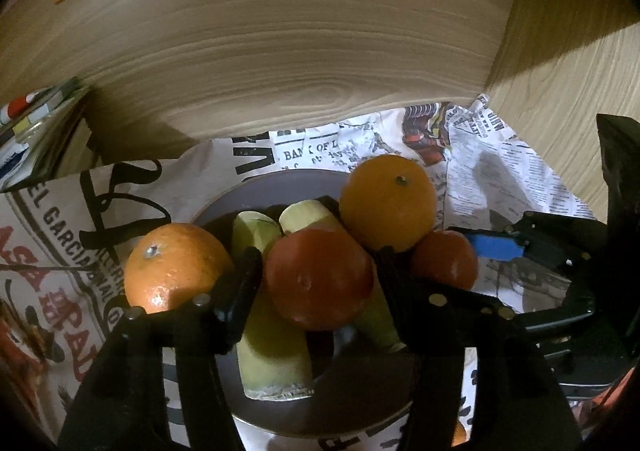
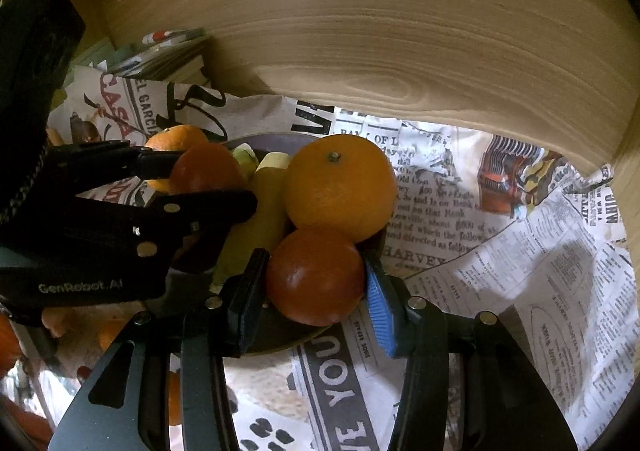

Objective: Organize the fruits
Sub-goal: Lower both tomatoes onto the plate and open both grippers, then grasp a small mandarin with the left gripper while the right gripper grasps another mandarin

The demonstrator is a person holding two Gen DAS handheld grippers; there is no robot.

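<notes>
Newsprint-covered table (image 2: pixel 520 251), plate (image 1: pixel 224 203) of fruit, tangerine (image 2: pixel 316 275) between right gripper (image 2: pixel 316 307) jaws.

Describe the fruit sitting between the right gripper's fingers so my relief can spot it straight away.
Find the dark plate on the newspaper-print cloth. At its near right edge, just below the big yellow-orange orange, a smaller fruit sits between the fingers of the right gripper. It is the deep red-orange, smooth one beside the blue pad, darker than the orange above it.

Right gripper (image 2: pixel 316 291) pads touching red-orange fruit (image 2: pixel 315 275); large orange (image 2: pixel 340 187) behind, on plate (image 2: pixel 276 339)
</notes>
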